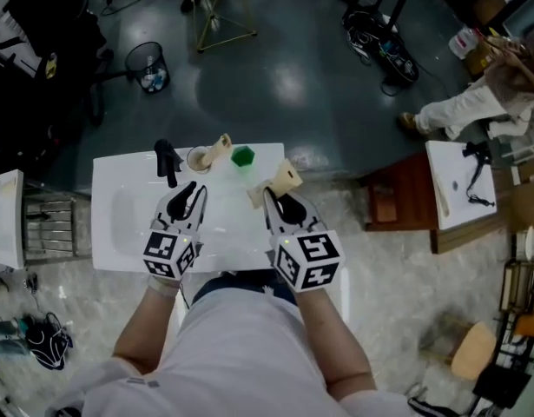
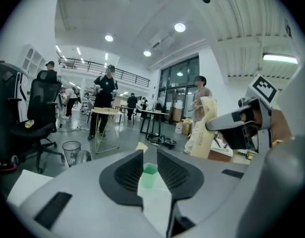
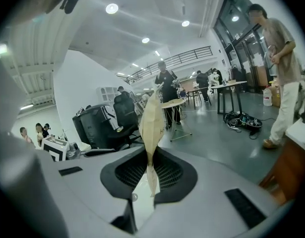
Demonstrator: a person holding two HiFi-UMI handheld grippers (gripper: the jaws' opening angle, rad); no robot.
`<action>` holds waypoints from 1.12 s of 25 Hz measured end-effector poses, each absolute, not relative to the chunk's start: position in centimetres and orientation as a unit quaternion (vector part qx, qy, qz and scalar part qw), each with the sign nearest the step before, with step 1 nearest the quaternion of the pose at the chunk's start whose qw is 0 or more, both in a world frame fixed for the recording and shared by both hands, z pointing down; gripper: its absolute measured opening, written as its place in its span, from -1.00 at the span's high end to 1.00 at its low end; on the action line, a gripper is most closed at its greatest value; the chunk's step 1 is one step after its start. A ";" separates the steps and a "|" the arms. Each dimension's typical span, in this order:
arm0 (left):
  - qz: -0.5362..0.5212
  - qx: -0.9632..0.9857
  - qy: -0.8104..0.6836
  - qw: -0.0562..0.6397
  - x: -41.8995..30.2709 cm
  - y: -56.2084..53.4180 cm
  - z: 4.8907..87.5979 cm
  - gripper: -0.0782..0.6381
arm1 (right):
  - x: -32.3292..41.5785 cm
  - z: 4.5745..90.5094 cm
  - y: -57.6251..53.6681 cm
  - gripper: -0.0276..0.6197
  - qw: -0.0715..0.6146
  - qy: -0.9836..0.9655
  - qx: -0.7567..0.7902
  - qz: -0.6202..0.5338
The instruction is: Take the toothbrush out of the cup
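Left gripper (image 1: 195, 189) out in front of me, jaws a narrow way apart, nothing between the pads. Looking straight along them I see a small green piece (image 1: 242, 155) sitting further ahead on the white basin top (image 1: 119, 224), well clear of the tips.

The cup (image 1: 197, 159) is just ahead of my left gripper, a touch past its tips. A tan handle that I take for the toothbrush (image 1: 221, 144) leans out of the cup, away from me and toward the green piece. So the toothbrush is not yet out.

A black tap (image 1: 167, 161) stands just left of the cup.

Right gripper (image 1: 272, 195) is level with my left one and near it. Its jaws are closed tight on a flat tan piece (image 3: 151, 123), which they pinch near its narrow lower end. The wider part rises up and forward past the tips. What that piece is, I cannot tell.
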State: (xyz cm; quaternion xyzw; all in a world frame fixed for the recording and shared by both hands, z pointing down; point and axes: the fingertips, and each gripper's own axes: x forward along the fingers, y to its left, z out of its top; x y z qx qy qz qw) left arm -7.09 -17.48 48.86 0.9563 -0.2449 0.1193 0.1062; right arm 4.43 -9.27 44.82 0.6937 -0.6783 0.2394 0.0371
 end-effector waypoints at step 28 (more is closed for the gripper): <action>0.216 0.919 -0.325 0.060 1.8 -26.7 59.8 0.23 | 10.2 49.8 -5.0 0.76 0.050 -0.623 0.725 0.290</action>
